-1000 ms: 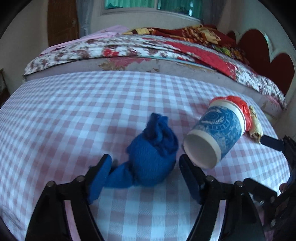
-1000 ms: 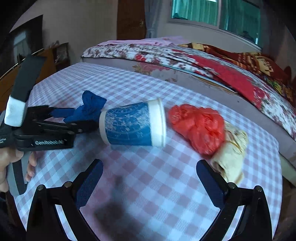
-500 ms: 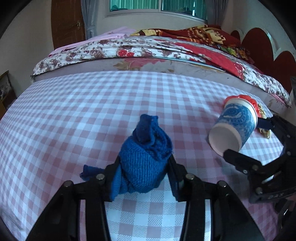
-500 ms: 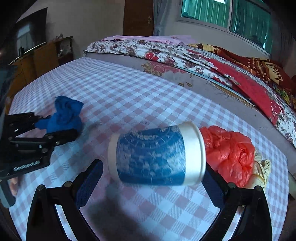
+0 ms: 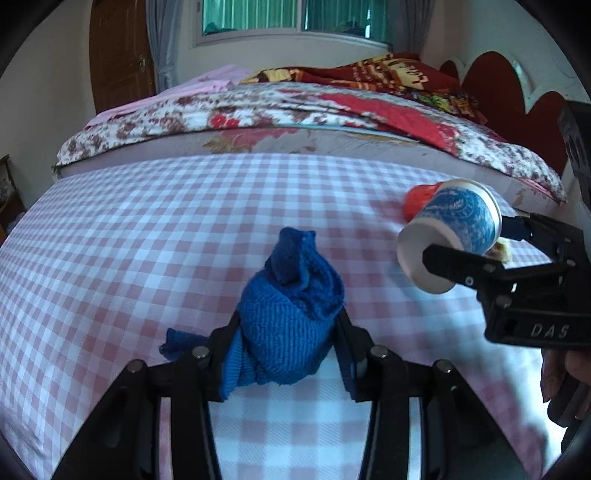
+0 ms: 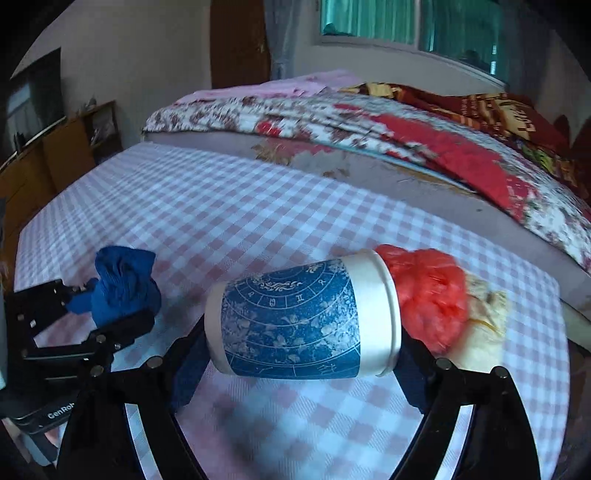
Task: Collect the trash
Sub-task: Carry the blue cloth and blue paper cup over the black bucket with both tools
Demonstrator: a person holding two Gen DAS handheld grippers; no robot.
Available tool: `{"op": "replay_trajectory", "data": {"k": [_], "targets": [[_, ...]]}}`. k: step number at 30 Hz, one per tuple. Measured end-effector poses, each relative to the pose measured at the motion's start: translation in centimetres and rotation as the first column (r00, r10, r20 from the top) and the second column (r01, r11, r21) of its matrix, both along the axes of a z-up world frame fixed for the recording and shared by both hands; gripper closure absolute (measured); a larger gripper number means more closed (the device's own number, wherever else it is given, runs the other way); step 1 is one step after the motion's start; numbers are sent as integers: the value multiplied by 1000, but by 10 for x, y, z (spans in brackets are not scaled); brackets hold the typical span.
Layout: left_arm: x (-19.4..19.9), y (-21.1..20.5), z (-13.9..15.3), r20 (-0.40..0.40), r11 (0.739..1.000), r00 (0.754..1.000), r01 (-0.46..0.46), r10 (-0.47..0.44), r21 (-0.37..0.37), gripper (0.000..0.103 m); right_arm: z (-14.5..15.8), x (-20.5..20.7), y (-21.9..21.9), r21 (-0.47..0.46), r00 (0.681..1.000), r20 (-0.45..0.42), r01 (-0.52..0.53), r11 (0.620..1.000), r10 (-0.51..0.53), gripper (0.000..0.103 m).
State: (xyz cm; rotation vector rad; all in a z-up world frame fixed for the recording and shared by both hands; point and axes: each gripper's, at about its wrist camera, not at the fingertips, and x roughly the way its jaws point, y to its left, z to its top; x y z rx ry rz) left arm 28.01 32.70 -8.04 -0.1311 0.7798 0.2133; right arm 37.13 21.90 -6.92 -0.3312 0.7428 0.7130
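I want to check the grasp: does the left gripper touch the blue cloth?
Touching. In the left wrist view both pads of the left gripper press into the sides of the blue cloth, with no gap visible.

Soft daylight from the window (image 5: 295, 18), fisheye-bent dark corners, slight motion blur

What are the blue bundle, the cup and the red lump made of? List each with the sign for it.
Blue bundle: knitted or woven cloth, matte; ribbed weave shows, and it folds softly.
Cup: likely paper, smooth printed blue wall, plain white bands at rim and base, thin rolled lip.
Red lump: probably thin plastic bag, crumpled and slightly shiny, though blurred.
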Motion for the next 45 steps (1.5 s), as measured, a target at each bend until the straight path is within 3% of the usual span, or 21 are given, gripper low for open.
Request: {"op": "replay_trajectory", "data": {"k": [10, 25, 36, 45], "targets": [[-30, -58, 45, 75, 994, 991, 110, -111, 21, 58, 44, -50, -84, 19, 992, 61, 106, 994, -107, 15], [-96, -170, 108, 162, 962, 949, 269, -271, 37, 58, 117, -146, -234, 152, 952, 136, 254, 955, -275, 15], [-122, -253, 107, 189, 922, 903, 386, -386, 39, 58, 125, -204, -347, 221, 901, 159, 367, 904, -405, 15], [-131, -309, 96, 166, 880, 865, 474, -474, 43, 58, 112, -232, -399, 223, 878, 151, 417, 881, -454, 15]]}}
